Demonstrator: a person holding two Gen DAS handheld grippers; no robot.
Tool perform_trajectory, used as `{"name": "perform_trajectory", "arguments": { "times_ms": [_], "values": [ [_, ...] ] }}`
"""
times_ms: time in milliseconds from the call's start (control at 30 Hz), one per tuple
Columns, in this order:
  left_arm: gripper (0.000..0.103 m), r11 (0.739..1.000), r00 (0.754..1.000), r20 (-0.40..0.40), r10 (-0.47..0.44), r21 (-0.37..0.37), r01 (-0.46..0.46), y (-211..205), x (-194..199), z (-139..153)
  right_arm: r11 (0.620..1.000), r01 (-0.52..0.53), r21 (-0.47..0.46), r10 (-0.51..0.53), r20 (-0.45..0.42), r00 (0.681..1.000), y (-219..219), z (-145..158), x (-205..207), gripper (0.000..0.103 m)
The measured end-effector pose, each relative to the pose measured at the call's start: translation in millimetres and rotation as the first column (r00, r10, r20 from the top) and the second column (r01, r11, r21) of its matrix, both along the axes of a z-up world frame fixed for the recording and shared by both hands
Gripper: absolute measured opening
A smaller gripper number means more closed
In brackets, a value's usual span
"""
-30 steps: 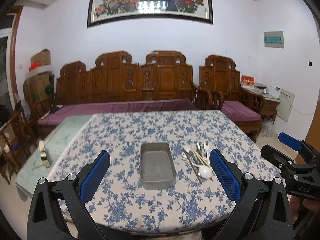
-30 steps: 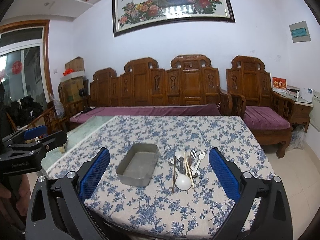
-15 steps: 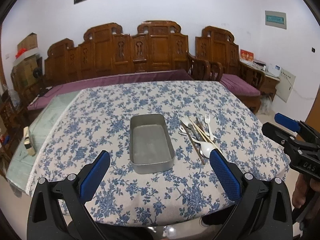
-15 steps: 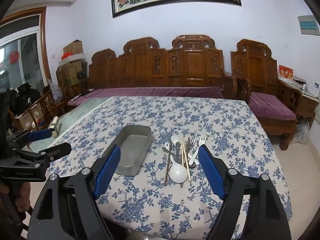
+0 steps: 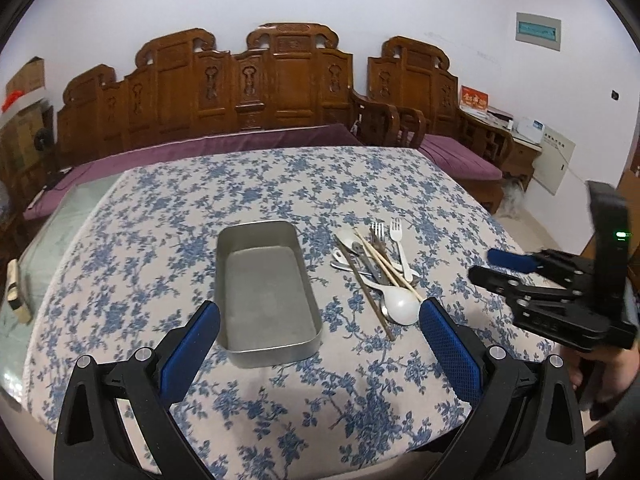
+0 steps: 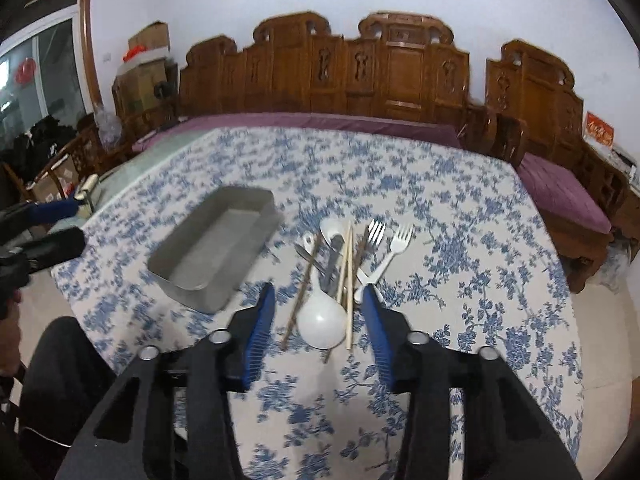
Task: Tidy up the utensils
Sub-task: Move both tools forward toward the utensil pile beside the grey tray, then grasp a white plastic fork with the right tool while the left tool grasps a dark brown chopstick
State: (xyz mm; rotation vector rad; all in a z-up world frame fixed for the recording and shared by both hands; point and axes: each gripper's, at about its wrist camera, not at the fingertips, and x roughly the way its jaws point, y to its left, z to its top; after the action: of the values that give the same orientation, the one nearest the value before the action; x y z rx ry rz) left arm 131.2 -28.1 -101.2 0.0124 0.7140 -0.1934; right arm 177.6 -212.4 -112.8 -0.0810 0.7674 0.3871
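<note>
A bench covered by a blue-flowered tablecloth [image 5: 280, 184] carries an empty metal tray [image 5: 266, 292] and, just beside it at its 3 o'clock in the left wrist view, a loose heap of utensils [image 5: 378, 266]. The heap holds a white plastic spoon [image 6: 323, 322] with its bowl toward the near edge, a white plastic fork [image 6: 390, 256], a metal fork [image 6: 374, 236], pale chopsticks [image 6: 349, 276], a darker chopstick [image 6: 302, 292] and some metal spoons whose number cannot be told, all crossing one another.

The left tool [image 5: 320, 332] hangs above the near end of the tray with its blue-padded jaws spread wide and nothing between them; the tray's near corner shows in the gap.

The right tool [image 6: 319, 314] is over the near end of the heap, its jaws narrowing at this moment. In the right wrist view the white spoon's bowl and the ends of the chopsticks lie in the gap between the blue pads, which stand apart from them, touching nothing. From the left wrist view the right tool [image 5: 490, 266] appears at 3 o'clock, held by a hand [image 5: 600, 368] at the frame's edge.

Beyond the bench at 12 o'clock stands a carved wooden settee [image 5: 248, 88] with purple cushions.
</note>
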Motion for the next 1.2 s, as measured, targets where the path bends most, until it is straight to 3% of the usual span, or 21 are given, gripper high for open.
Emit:
{"name": "perform_trajectory", "arguments": {
  "times_ms": [400, 633, 767, 967, 1200],
  "values": [
    [0.097, 0.999, 0.996, -0.072, -0.049, 0.005, 0.05, -21.8, 34.8, -30.2, 0.996, 0.081, 0.023, -0.075, -0.194, 0.978, -19.2, -75.4, 92.0, 0.034],
    [0.086, 0.998, 0.99, -0.124, -0.067, -0.019, 0.065, -28.9, 55.1, -41.7, 0.988, 0.146, 0.04, -0.129, -0.285, 0.95, -22.2, -108.0, 146.6, 0.03],
    [0.079, 0.997, 0.985, -0.159, -0.072, -0.025, 0.069, -32.9, 64.2, -52.5, 0.982, 0.176, 0.062, -0.148, -0.317, 0.937, -22.8, -120.3, 162.2, 0.028],
    [0.076, 0.997, 0.979, -0.19, -0.08, -0.03, 0.076, -42.8, 71.2, -64.4, 0.984, 0.17, 0.051, -0.145, -0.325, 0.935, -18.1, -123.9, 169.8, 0.028],
    [0.075, 0.997, 0.972, -0.219, -0.079, -0.028, 0.075, -52.8, 75.9, -73.9, 0.982, 0.179, 0.062, -0.147, -0.344, 0.927, -14.2, -127.7, 176.3, 0.019]
  ]
}}
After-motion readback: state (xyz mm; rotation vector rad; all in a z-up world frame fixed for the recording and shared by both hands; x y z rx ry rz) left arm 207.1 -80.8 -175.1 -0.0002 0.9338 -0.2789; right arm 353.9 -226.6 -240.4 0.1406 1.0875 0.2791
